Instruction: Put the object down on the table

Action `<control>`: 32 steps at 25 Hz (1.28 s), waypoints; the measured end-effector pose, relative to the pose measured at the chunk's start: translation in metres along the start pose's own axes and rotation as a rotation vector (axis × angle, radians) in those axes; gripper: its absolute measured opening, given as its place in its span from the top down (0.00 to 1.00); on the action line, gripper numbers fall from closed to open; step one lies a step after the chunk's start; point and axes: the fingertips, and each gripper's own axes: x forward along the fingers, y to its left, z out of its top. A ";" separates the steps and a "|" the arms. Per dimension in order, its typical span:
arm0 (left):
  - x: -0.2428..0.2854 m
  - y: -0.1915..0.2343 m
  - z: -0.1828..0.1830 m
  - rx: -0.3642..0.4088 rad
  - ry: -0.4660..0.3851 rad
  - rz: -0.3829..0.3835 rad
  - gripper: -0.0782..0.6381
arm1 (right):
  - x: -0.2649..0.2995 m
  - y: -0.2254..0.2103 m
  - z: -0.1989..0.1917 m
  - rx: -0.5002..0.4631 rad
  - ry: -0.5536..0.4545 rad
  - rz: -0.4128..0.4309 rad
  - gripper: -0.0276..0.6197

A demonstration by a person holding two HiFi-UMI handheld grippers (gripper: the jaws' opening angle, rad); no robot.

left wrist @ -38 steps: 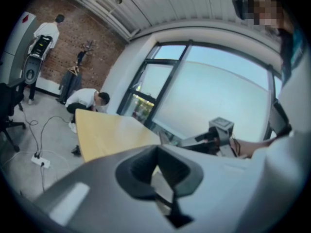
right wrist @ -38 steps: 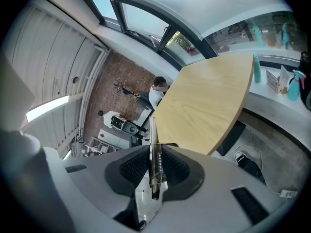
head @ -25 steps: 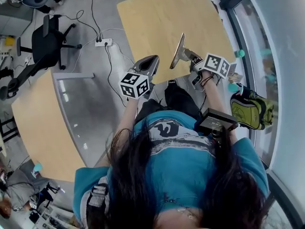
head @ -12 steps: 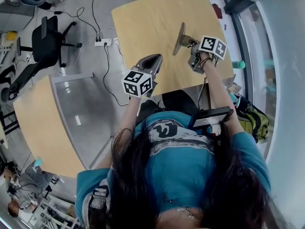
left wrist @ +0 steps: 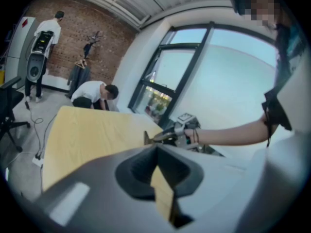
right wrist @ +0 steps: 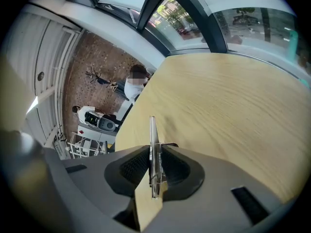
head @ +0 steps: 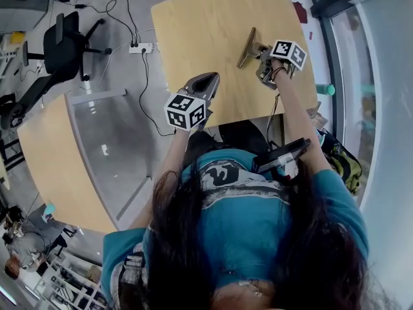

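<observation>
A thin metal tool with a small spring (right wrist: 152,140) stands on edge between the pads of my right gripper (right wrist: 153,153), which is shut on it. In the head view the tool (head: 247,47) hangs over the right half of the light wooden table (head: 206,24), with the right gripper (head: 259,51) just behind it. Whether the tool touches the tabletop I cannot tell. The left gripper view shows this tool (left wrist: 148,138) from the side. My left gripper (head: 201,86) hovers at the table's near left edge, shut with nothing in it; its jaws (left wrist: 156,152) meet.
A second wooden table (head: 51,166) stands to the left across a strip of grey floor. An office chair (head: 61,53), a power strip (head: 143,47) and cables lie beyond. A backpack (head: 342,163) sits by the window at the right. People (left wrist: 92,93) stand far off.
My right gripper has carried the metal tool farther out over the table, away from the person. The left gripper has hardly moved.
</observation>
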 end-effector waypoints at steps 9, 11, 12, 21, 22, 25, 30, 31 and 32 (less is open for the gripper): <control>-0.004 0.001 0.000 -0.002 0.004 0.010 0.89 | 0.010 -0.021 -0.005 0.095 0.015 -0.009 0.83; -0.005 0.002 0.000 -0.001 0.004 0.012 0.89 | 0.011 -0.021 -0.006 0.128 0.013 0.007 0.83; -0.006 0.002 0.000 0.000 0.005 0.012 0.89 | 0.012 -0.020 -0.006 0.139 0.014 0.016 0.83; -0.018 0.005 0.001 0.007 0.003 -0.001 0.89 | -0.005 -0.007 -0.006 0.155 -0.022 0.051 0.74; -0.020 0.004 0.001 0.008 0.003 -0.005 0.89 | -0.009 -0.007 -0.008 0.154 -0.029 0.048 0.74; -0.025 0.002 0.000 0.014 0.004 -0.014 0.89 | -0.024 -0.002 -0.015 0.146 -0.047 0.057 0.74; -0.042 -0.004 -0.006 0.029 0.001 -0.037 0.89 | -0.053 0.019 -0.032 0.145 -0.098 0.124 0.74; -0.047 -0.005 -0.009 0.032 0.000 -0.040 0.89 | -0.058 0.027 -0.039 0.138 -0.102 0.143 0.74; -0.053 -0.004 -0.011 0.034 0.000 -0.042 0.89 | -0.063 0.037 -0.047 0.127 -0.103 0.165 0.74</control>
